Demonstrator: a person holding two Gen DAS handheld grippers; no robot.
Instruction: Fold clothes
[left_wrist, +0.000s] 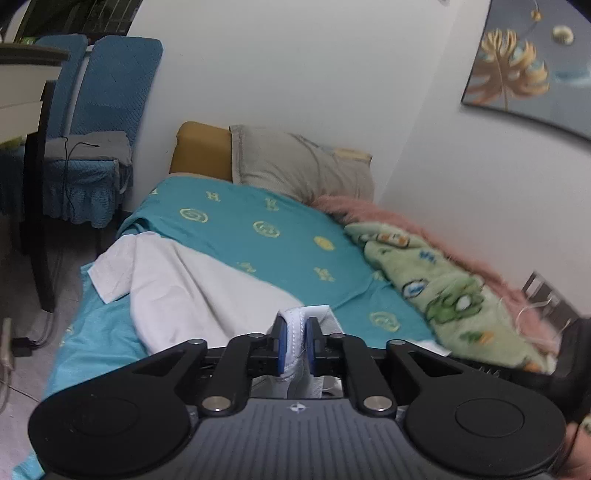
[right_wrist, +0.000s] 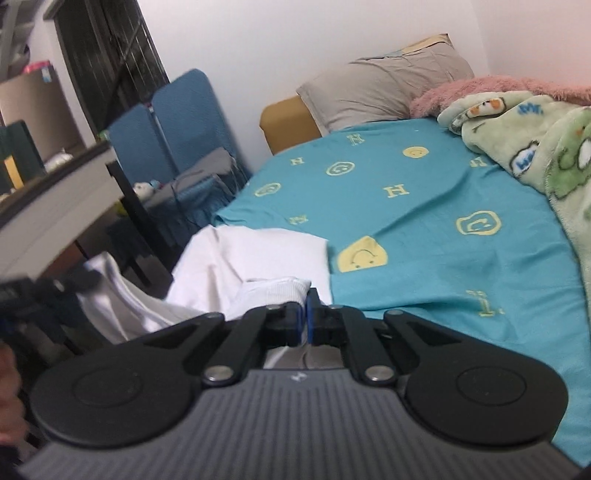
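Observation:
A white garment lies spread over the near left side of the bed with the teal sheet. My left gripper is shut on a ribbed white edge of the garment, held just above the bed. In the right wrist view the same white garment hangs over the bed's left edge. My right gripper is shut on another ribbed white edge of it. The left gripper shows blurred at the far left of the right wrist view.
A grey pillow and a mustard cushion lie at the bed's head. A green cartoon blanket and pink fluffy blanket lie along the wall side. Blue-covered chairs and a desk stand left of the bed.

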